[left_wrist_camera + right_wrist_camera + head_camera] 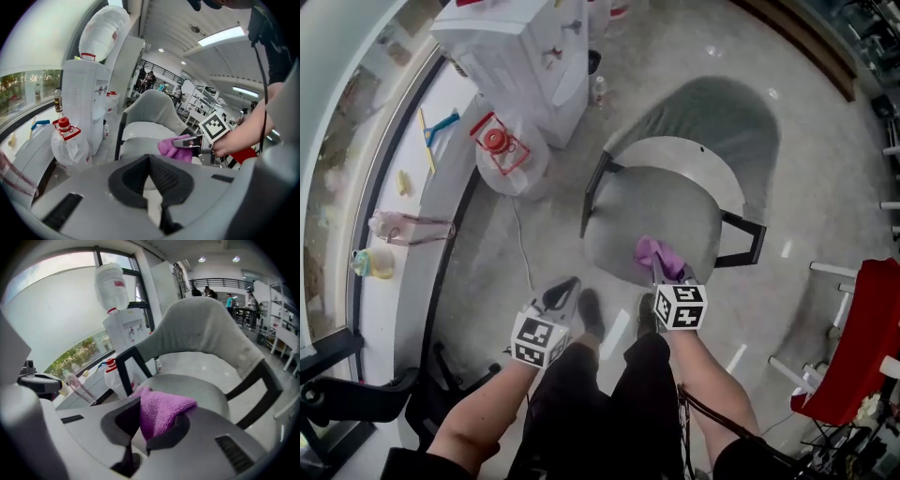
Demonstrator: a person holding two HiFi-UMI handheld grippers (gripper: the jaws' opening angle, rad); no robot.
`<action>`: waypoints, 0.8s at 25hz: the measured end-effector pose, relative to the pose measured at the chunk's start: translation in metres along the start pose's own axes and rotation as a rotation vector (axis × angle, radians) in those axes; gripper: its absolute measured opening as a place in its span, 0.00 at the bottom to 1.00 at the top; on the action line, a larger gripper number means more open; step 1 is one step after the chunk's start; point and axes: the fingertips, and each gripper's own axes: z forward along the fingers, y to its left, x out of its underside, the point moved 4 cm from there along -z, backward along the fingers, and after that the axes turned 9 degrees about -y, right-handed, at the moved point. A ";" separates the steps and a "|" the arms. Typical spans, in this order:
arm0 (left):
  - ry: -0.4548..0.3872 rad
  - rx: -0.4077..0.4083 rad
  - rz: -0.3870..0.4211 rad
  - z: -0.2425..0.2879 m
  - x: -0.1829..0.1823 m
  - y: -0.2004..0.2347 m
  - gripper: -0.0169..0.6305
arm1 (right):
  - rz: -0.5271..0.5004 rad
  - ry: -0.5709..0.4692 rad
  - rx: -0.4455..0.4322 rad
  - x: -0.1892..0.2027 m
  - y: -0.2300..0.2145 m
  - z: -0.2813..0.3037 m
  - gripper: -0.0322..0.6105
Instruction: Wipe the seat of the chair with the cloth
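Clearly, the cloth point(161, 411) is the brightest thing to see: it is purple-pink, with a soft knitted surface that shows small loops in the right gripper view. It is not spread flat. It is bunched into a thick folded lump, and one rounded corner sticks out forward beyond the jaws.

The right gripper point(659, 269) pinches this cloth, and its two dark pads are closed on the lower part of the lump. From the head view, the cloth sits over the front part of the chair seat point(652, 211), a little toward the person's right side and near the front edge. I cannot tell whether it presses on the seat or only hangs just above it.

The seat is grey and rounded, with a grey curved backrest point(722, 117) behind it and a black frame point(745, 239) at the sides.

The left gripper point(562, 295) is held low, in front of the chair and apart from the seat. Its jaws are pressed together with nothing between them.

A white water dispenser point(525, 47) stands to the left of the chair, and a large bottle with a red cap point(502, 150) stands on the floor beside it.
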 end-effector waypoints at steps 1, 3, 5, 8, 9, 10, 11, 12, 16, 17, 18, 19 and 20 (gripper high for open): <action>-0.001 0.019 0.006 0.005 -0.006 -0.007 0.04 | 0.002 -0.005 0.040 0.001 -0.018 -0.010 0.09; -0.007 0.054 0.022 0.016 -0.018 -0.019 0.04 | -0.004 -0.006 0.112 0.006 -0.054 -0.024 0.09; -0.002 0.080 0.041 0.029 -0.024 -0.028 0.04 | -0.003 0.005 0.172 0.014 -0.091 -0.031 0.09; 0.021 0.094 0.067 0.045 -0.029 -0.035 0.04 | -0.001 0.047 0.243 0.030 -0.136 -0.035 0.09; 0.028 0.094 0.074 0.049 -0.032 -0.037 0.04 | -0.002 0.065 0.257 0.035 -0.148 -0.035 0.09; 0.036 0.095 0.080 0.052 -0.035 -0.040 0.04 | -0.001 0.084 0.268 0.040 -0.159 -0.034 0.09; 0.044 0.094 0.085 0.054 -0.037 -0.043 0.04 | 0.004 0.100 0.277 0.045 -0.168 -0.033 0.09; 0.052 0.093 0.088 0.056 -0.039 -0.045 0.04 | 0.012 0.115 0.285 0.050 -0.176 -0.030 0.09; 0.084 0.065 0.085 0.069 -0.040 -0.044 0.04 | 0.024 0.161 0.299 0.069 -0.199 -0.010 0.09; 0.093 0.056 0.080 0.071 -0.038 -0.044 0.04 | 0.028 0.176 0.299 0.075 -0.202 -0.005 0.09; 0.105 0.048 0.076 0.072 -0.036 -0.045 0.04 | 0.036 0.194 0.298 0.082 -0.205 0.000 0.09; 0.116 0.045 0.075 0.074 -0.034 -0.045 0.04 | 0.043 0.214 0.296 0.090 -0.206 0.005 0.09; 0.126 0.045 0.076 0.076 -0.033 -0.046 0.04 | 0.048 0.235 0.294 0.096 -0.208 0.009 0.09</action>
